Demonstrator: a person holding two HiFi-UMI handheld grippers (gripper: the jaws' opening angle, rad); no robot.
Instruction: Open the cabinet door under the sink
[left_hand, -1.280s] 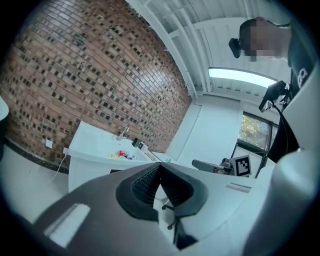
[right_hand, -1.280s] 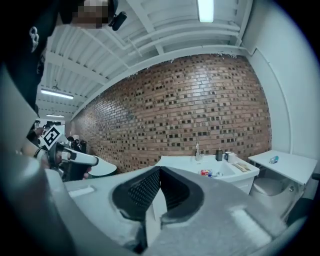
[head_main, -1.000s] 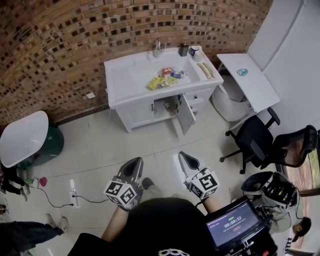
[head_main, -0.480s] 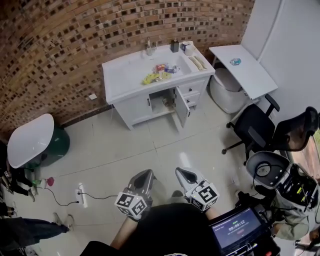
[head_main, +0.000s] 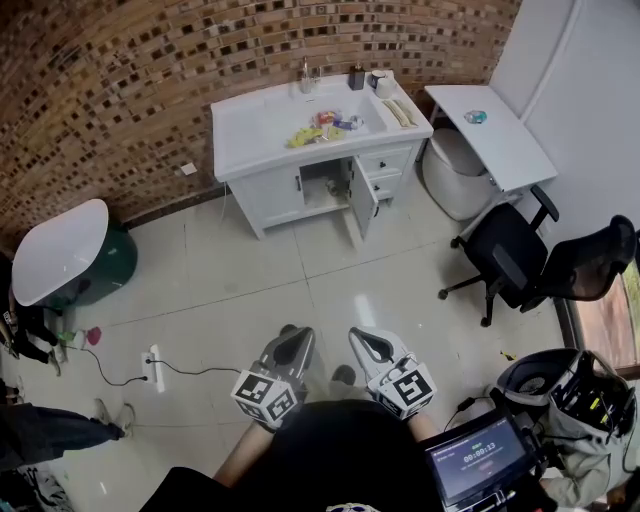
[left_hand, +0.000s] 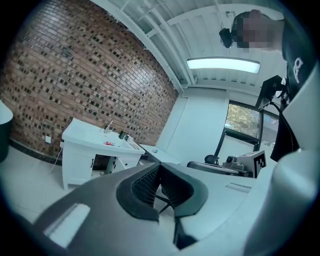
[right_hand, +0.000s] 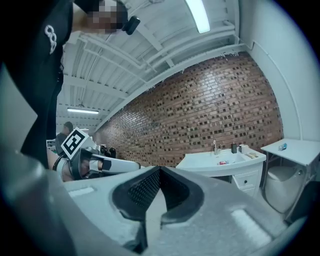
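Brick in red-brown and dark tones makes up the wall (head_main: 120, 90) behind the white sink vanity with its broad countertop (head_main: 250, 135). That vanity stands at the far side of the pale tiled floor (head_main: 250, 280). The white cabinet door under the sink (head_main: 357, 197) stands open, swung outward from the vanity front towards the room. It leaves a dark opening (head_main: 325, 187) beside it. A second white door panel (head_main: 278, 198) on the vanity's left half is closed. Small white drawers (head_main: 387, 170) sit at the vanity's right end. Colourful packets (head_main: 325, 128) lie in the basin, and a metal faucet (head_main: 305, 72) rises at the vanity's back edge.

The left gripper with grey moulded jaws (head_main: 295, 335) and the right gripper of the same build (head_main: 358, 335) are held side by side, well apart from the vanity, low in the head view. In the left gripper view the left gripper's (left_hand: 160, 167) jaws meet at the tips with nothing between them. The vanity (left_hand: 95, 150) shows far off beyond them. In the right gripper view the right gripper's (right_hand: 160, 170) jaws are likewise pressed together and empty.

A white rectangular table (head_main: 485, 135) stands to the vanity's right, a black wheeled office chair (head_main: 510, 265) nearer than that. Well to the vanity's left sits a white oval top on a green base (head_main: 60, 260).
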